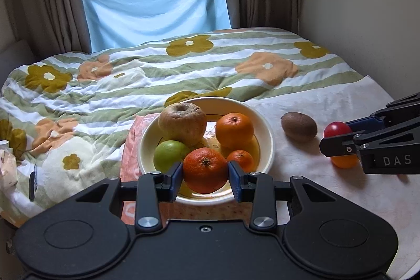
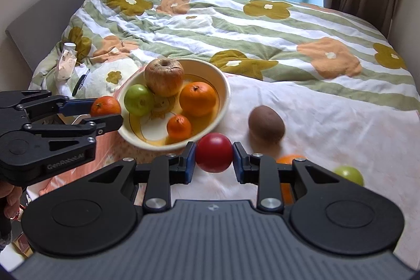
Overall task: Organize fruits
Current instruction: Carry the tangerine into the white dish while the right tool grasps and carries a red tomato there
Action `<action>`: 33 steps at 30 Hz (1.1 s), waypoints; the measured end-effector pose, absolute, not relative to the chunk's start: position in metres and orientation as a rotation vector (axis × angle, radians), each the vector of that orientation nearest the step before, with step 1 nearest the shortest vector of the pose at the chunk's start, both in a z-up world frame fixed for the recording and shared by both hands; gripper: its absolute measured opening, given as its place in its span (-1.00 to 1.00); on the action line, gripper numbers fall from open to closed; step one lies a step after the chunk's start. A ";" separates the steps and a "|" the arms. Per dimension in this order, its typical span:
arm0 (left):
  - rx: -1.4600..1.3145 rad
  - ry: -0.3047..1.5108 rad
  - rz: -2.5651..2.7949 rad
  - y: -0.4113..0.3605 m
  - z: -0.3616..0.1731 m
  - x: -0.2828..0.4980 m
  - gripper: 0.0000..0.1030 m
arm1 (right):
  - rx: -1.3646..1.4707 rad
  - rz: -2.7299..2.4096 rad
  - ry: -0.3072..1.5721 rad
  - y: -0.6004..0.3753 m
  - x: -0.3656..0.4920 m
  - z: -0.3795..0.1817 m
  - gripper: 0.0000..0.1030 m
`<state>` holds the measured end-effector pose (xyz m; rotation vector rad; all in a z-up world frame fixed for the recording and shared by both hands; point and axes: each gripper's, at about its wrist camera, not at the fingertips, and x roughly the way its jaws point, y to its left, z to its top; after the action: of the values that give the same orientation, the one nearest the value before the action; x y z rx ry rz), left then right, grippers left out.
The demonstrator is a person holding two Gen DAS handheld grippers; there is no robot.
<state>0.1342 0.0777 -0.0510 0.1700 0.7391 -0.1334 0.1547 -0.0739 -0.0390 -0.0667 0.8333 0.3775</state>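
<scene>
While your left claw (image 1: 205, 176) pinches an orange (image 1: 205, 169) between its blue pads, it hangs over the near rim of the cream bowl (image 1: 267, 133); seen from the right wrist view that fruit sits just outside the bowl's left edge, so it is not yet down inside.

Your right claw (image 2: 214, 158) is clamped on a red round fruit (image 2: 214, 152), held above the white cloth near the bowl's near-right side.

Already in the bowl:
- wrinkled brown apple (image 2: 164, 76), far side
- green apple (image 2: 138, 100), left side
- large orange (image 2: 198, 99), right side
- small mandarin (image 2: 179, 125), near side

Loose on the bed, right of the bowl:
- kiwi (image 2: 266, 123), alone on the white cloth, near the bowl
- another orange fruit (image 2: 288, 159), mostly hidden behind your right claw's linkage
- a second green fruit (image 2: 349, 175), toward the bed's near-right edge, blurred

Judgement: roughly half done. Four fruits are in, two are in hand and close to the bowl, three lie outside. The bowl sits tilted on the soft bedding, so the two carried fruits probably want a gentle set-down toward its middle, not a drop at the rim.
</scene>
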 end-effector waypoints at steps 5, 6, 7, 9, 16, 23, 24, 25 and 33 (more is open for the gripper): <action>0.176 0.757 -0.166 0.088 -0.065 0.160 -0.20 | -0.067 0.358 0.845 -0.060 0.173 -0.047 -0.14; 0.178 0.760 -0.172 0.089 -0.067 0.164 -0.20 | -0.065 0.353 0.848 -0.058 0.176 -0.049 -0.14; 0.180 0.764 -0.181 0.089 -0.070 0.168 -0.20 | -0.061 0.348 0.852 -0.057 0.179 -0.052 -0.14; 0.189 0.770 -0.195 0.089 -0.075 0.176 -0.20 | -0.054 0.338 0.860 -0.054 0.184 -0.056 -0.14; 0.230 0.790 -0.252 0.082 -0.091 0.196 -0.20 | -0.034 0.300 0.881 -0.053 0.196 -0.067 -0.14; 0.219 0.785 -0.292 0.082 -0.095 0.204 0.28 | -0.020 0.263 0.888 -0.057 0.204 -0.071 -0.14; 0.218 0.771 -0.293 0.082 -0.093 0.202 0.58 | -0.020 0.260 0.889 -0.058 0.204 -0.071 -0.14; 0.220 0.754 -0.290 0.083 -0.091 0.200 0.69 | -0.019 0.257 0.889 -0.058 0.205 -0.071 -0.14; 0.232 0.739 -0.274 0.091 -0.080 0.182 0.77 | -0.029 0.259 0.880 -0.058 0.208 -0.065 -0.14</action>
<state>0.1824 0.0908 -0.0798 0.2318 0.7389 -0.2745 0.2076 -0.0578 -0.0647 -0.0287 0.8804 0.2593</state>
